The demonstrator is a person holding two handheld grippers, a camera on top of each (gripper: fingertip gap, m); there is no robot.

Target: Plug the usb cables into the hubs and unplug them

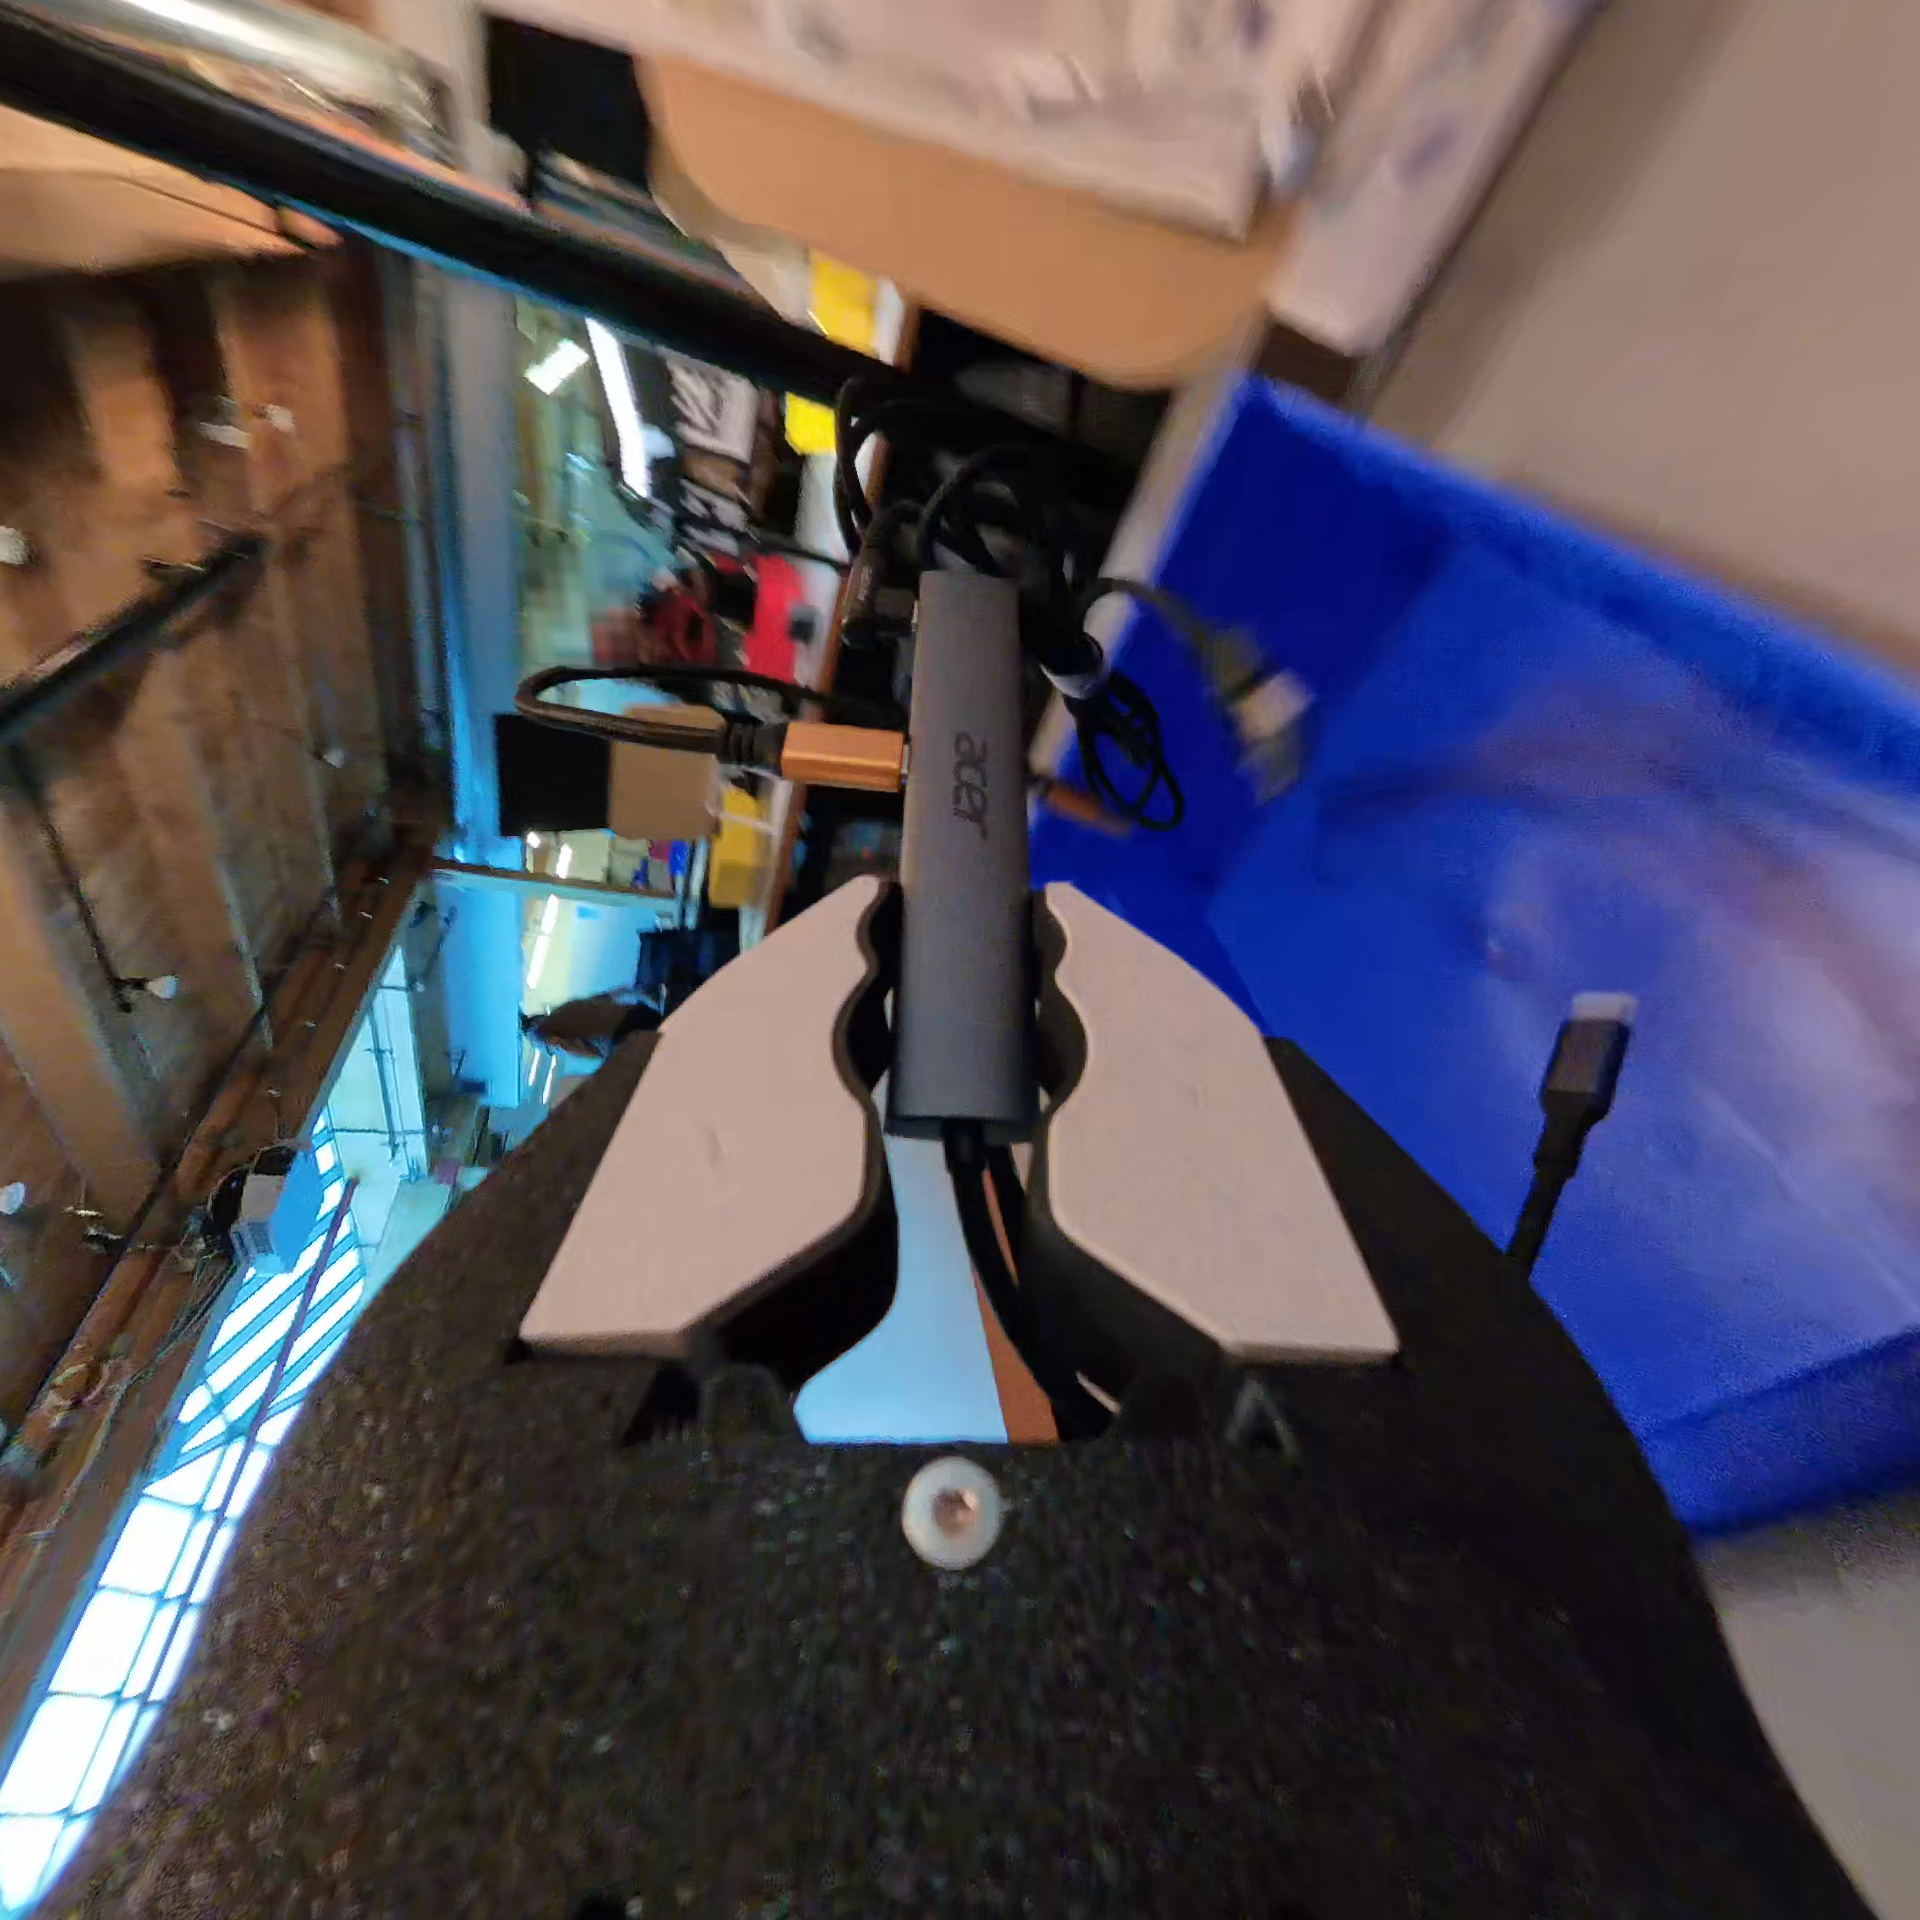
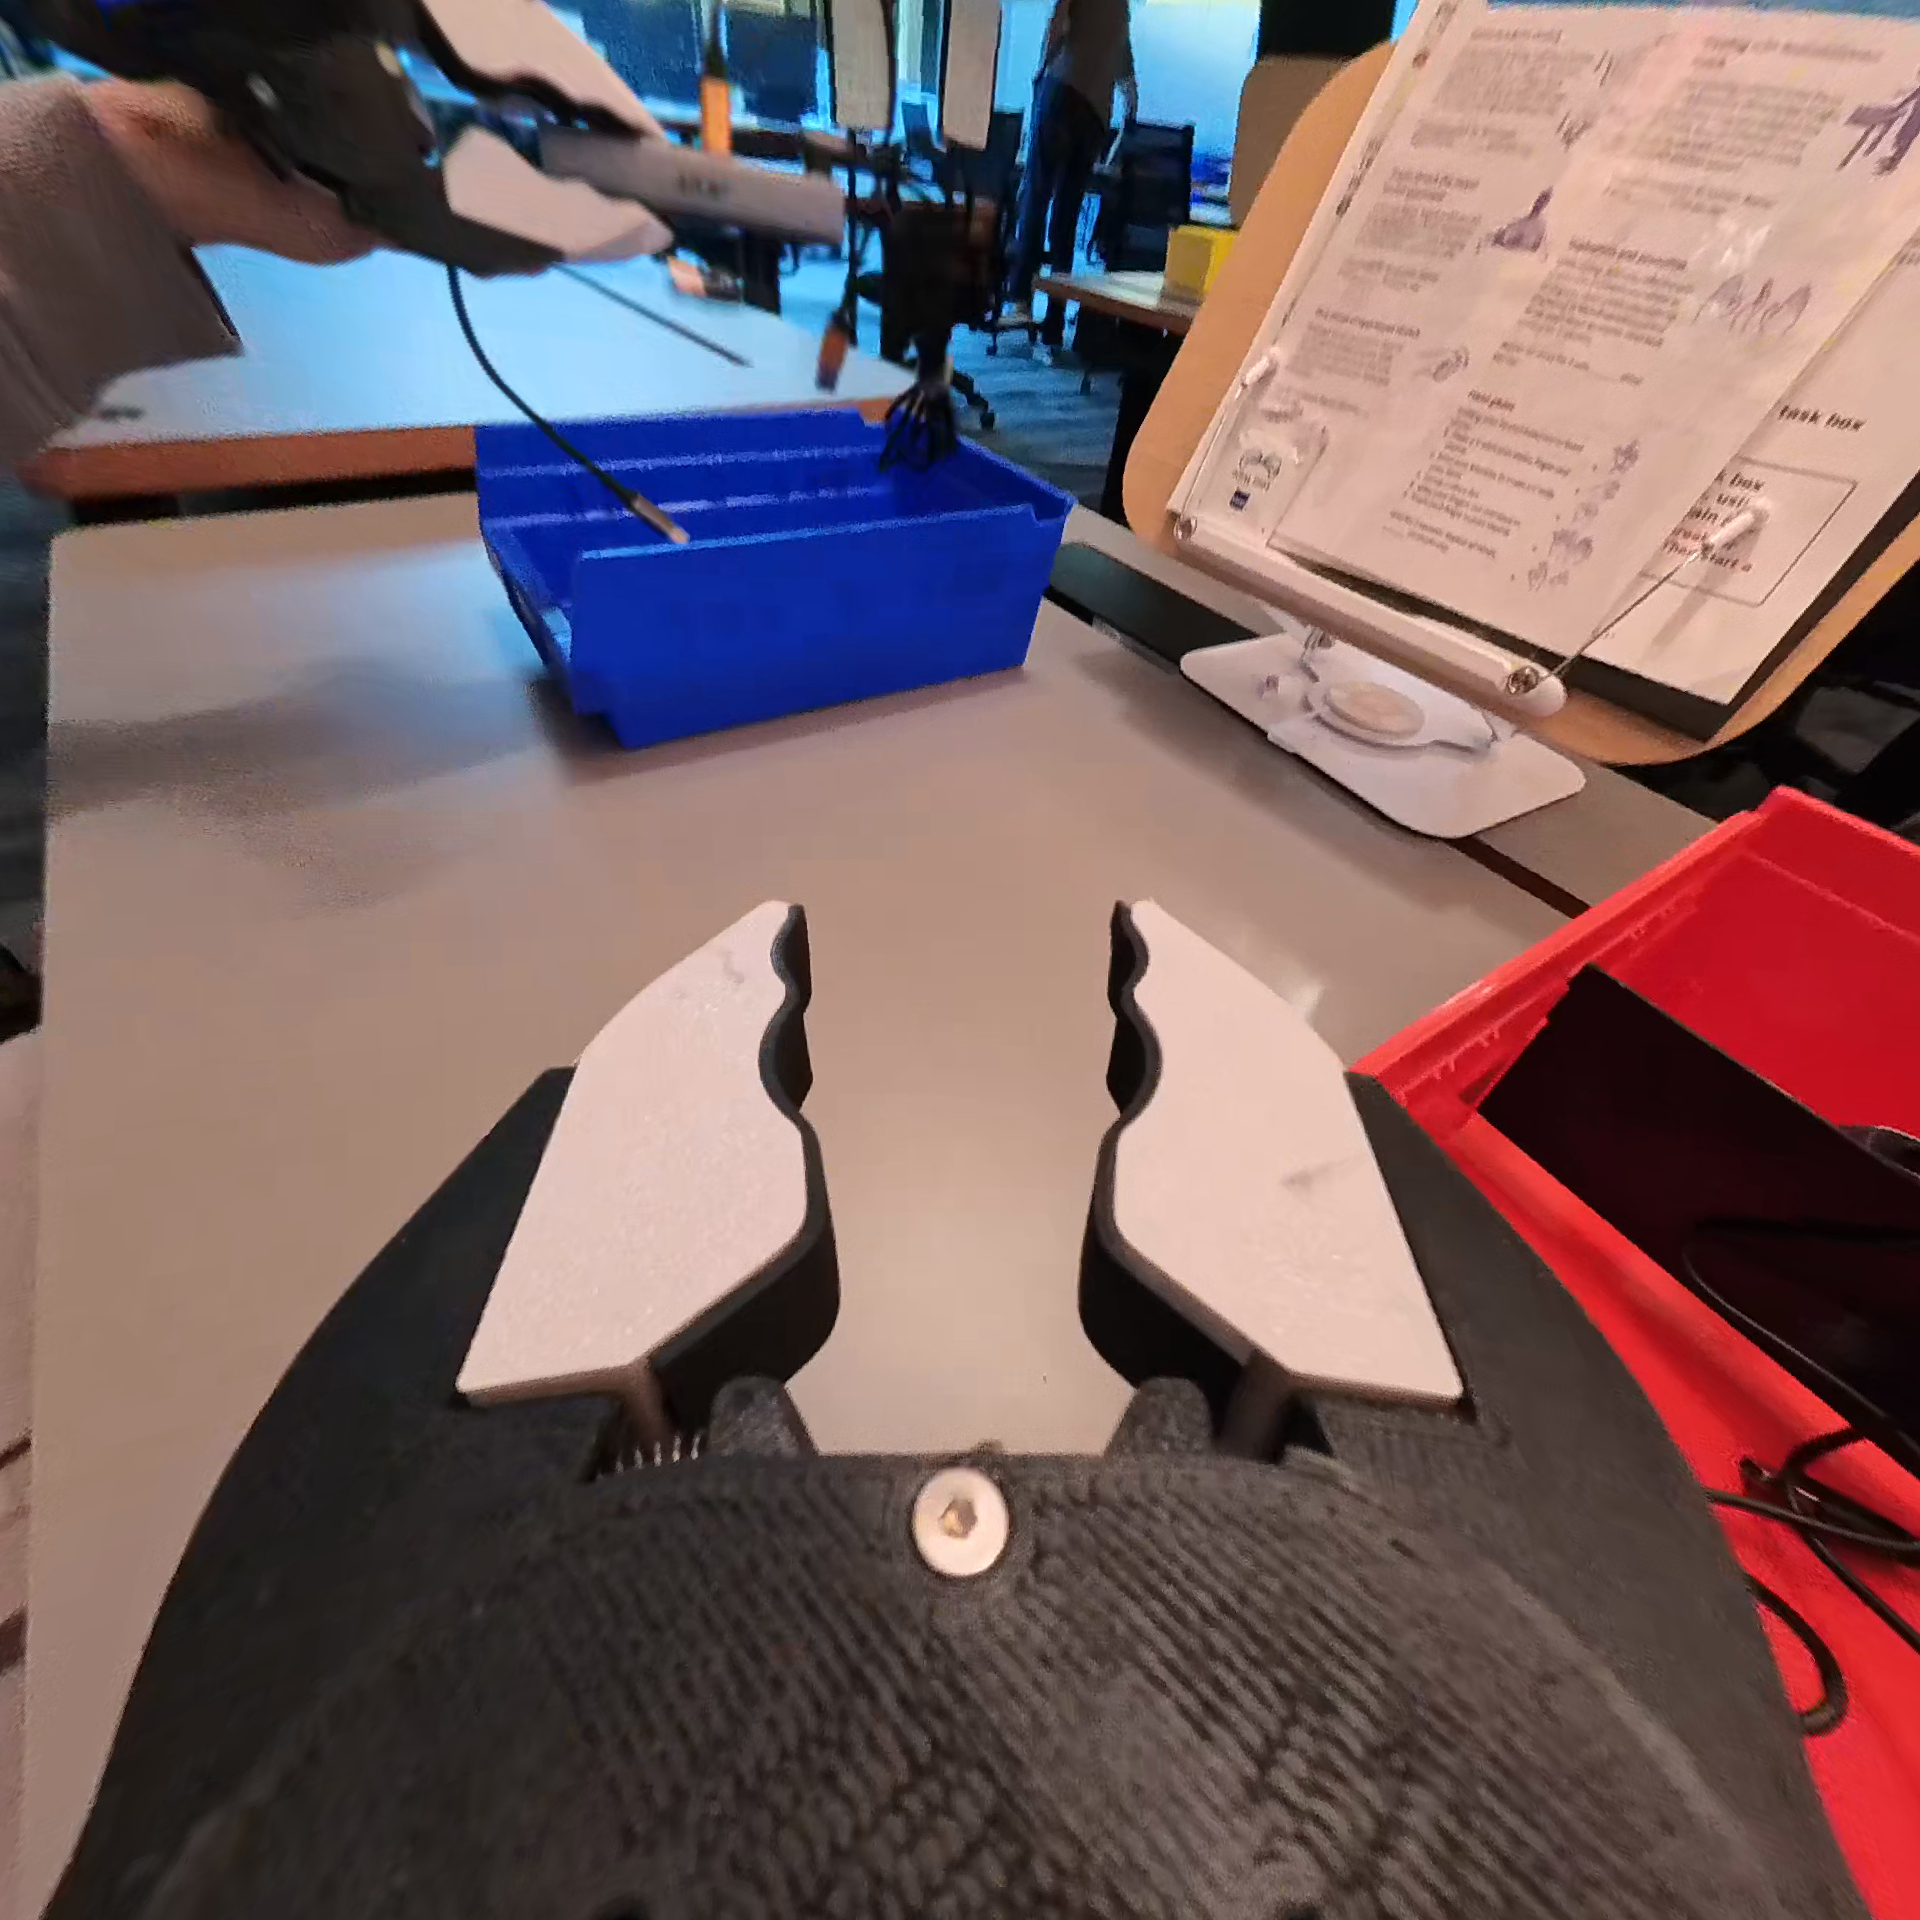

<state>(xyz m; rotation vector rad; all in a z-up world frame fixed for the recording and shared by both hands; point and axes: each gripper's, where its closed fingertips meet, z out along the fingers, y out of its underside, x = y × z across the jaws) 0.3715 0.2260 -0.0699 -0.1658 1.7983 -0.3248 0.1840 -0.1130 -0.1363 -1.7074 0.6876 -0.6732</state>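
My left gripper (image 1: 961,896) is shut on a grey USB hub (image 1: 961,748), held in the air and rolled on its side over the blue bin (image 1: 1558,831). A copper-coloured USB plug (image 1: 840,756) on a black cable sits in the hub's side. Several more black cables (image 1: 1101,686) hang from its far end. The hub's own lead (image 1: 1584,1049) dangles free. In the right wrist view the left gripper (image 2: 499,177) holds the hub (image 2: 707,192) at the upper left, and the lead's tip (image 2: 660,516) hangs into the blue bin (image 2: 790,613). My right gripper (image 2: 958,935) is open and empty, low over the grey table (image 2: 416,883).
A red bin (image 2: 1714,1039) holding a black box and black cables stands at the right of the right gripper. A document stand (image 2: 1558,312) with printed sheets is at the back right. A person's sleeve (image 2: 94,229) is at the left edge. Other tables and chairs are behind. My hands' fingertips stand some 40 centimeters from each other.
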